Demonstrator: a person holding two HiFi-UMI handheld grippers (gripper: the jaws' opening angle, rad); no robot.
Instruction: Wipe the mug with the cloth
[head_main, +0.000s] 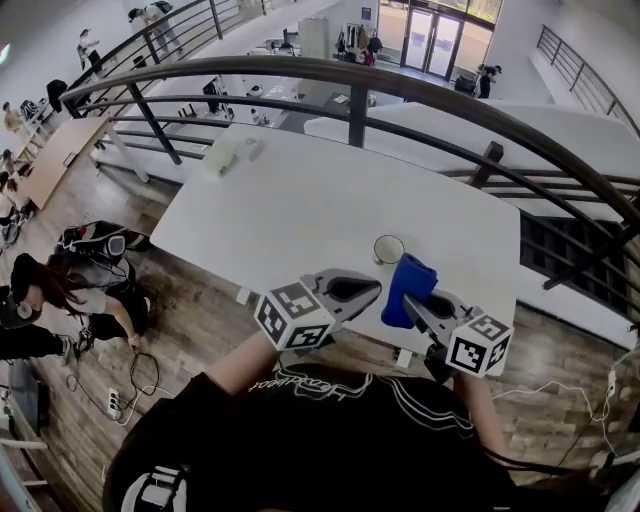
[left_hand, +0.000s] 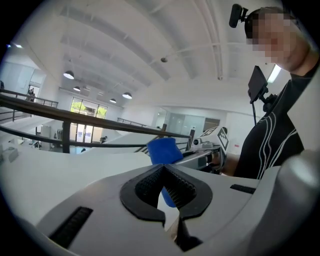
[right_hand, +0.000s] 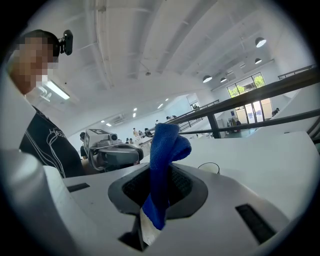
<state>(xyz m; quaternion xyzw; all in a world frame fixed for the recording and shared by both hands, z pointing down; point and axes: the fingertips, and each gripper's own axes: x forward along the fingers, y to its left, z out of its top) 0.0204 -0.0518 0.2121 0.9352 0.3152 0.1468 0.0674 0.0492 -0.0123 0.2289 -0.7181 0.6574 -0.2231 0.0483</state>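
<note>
Wiping has not started yet, as far as I can tell: the mug is not held and the cloth is not on it. On the far left of the white worktop (head_main: 300, 210), at about 10 o'clock from the middle, lies a small pale thing (head_main: 222, 157) that plays no part here. Nearer the person, the left gripper (head_main: 352, 291) is clenched tight with nothing in it; in its own view the dark pads meet and only air is between them. The mug (head_main: 388, 249) stands upright on the worktop near the front edge, at about 1 o'clock from the left gripper. No gripper touches it. Next comes the blue cloth (head_main: 408, 290), bunched up and sticking out toward the mug, which sits at about 11 o'clock from it. They look close, but I think they are apart. The right gripper (head_main: 430, 305) is squeezed onto the cloth and holds it up off the worktop. So the cloth is picked up, and that part is done. What is left is to get hold of the mug and rub the cloth on it.
</note>
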